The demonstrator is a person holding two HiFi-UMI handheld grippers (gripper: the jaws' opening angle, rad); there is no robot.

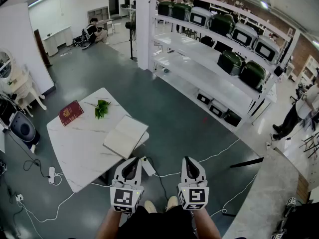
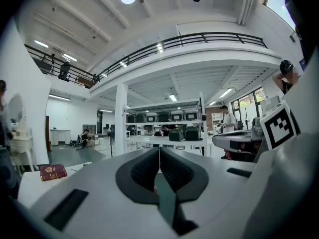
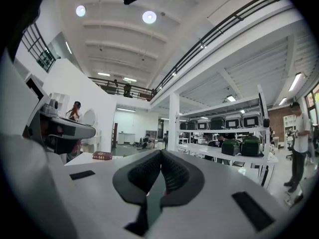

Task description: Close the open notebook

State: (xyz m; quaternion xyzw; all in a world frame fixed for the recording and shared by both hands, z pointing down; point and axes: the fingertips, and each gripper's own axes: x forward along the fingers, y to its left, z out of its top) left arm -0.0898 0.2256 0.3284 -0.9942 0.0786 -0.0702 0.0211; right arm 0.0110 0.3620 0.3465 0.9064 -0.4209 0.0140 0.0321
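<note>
The notebook (image 1: 125,135) lies on the white marble table (image 1: 79,158), at its near right corner, showing pale cream pages. Both grippers hover over the floor in front of that corner, held side by side close to my body. My left gripper (image 1: 133,160) is shut and empty, a short way short of the notebook. My right gripper (image 1: 191,160) is shut too, further right. In the left gripper view the jaws (image 2: 159,151) meet with nothing between them. The right gripper view shows the same closed jaws (image 3: 160,154). The notebook is hidden in both gripper views.
A red book (image 1: 71,112) and a green sprig (image 1: 101,108) lie on the table's far side. White cables and a power strip (image 1: 51,175) run over the floor. Long shelves (image 1: 214,59) with green and white appliances stand ahead on the right. A speaker (image 1: 20,128) stands on the left.
</note>
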